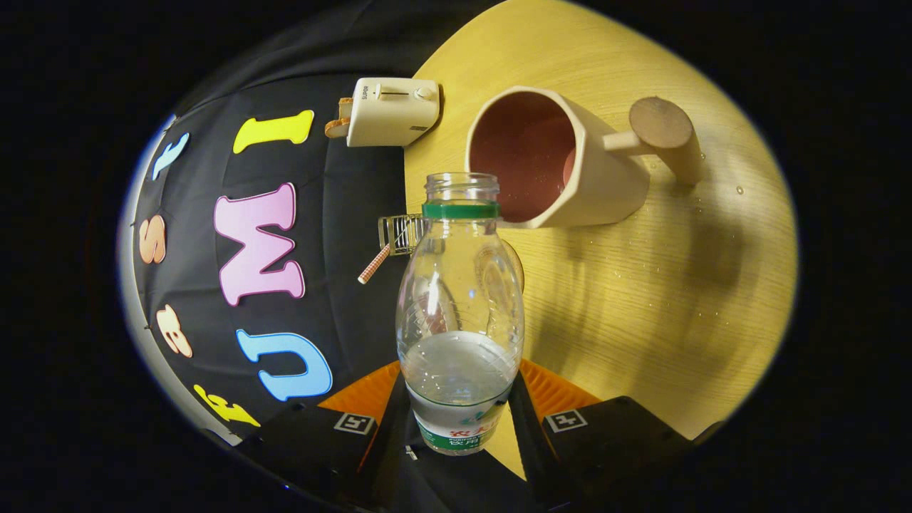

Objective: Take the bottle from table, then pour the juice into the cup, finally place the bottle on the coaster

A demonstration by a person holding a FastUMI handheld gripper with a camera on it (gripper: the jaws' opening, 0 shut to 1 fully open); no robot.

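A clear plastic bottle (pixel 459 299) with a green neck ring and no cap is held between my fingers, my gripper (pixel 459 402) shut on its labelled base. Clear liquid fills the part of the bottle nearest the fingers. The view is rolled sideways, so the wooden table (pixel 641 299) stands to the bottle's right. The bottle's open mouth sits just beside the rim of a cream cup (pixel 548 160) with a reddish inside and a round wooden handle (pixel 662 128). A brown round edge, perhaps the coaster (pixel 519 267), peeks from behind the bottle.
A cream toaster (pixel 392 110) with toast in it stands at the table's far edge by the booth wall. A small clear rack (pixel 400 234) with a checked stick is just behind the bottle's neck. Small droplets dot the table near the cup.
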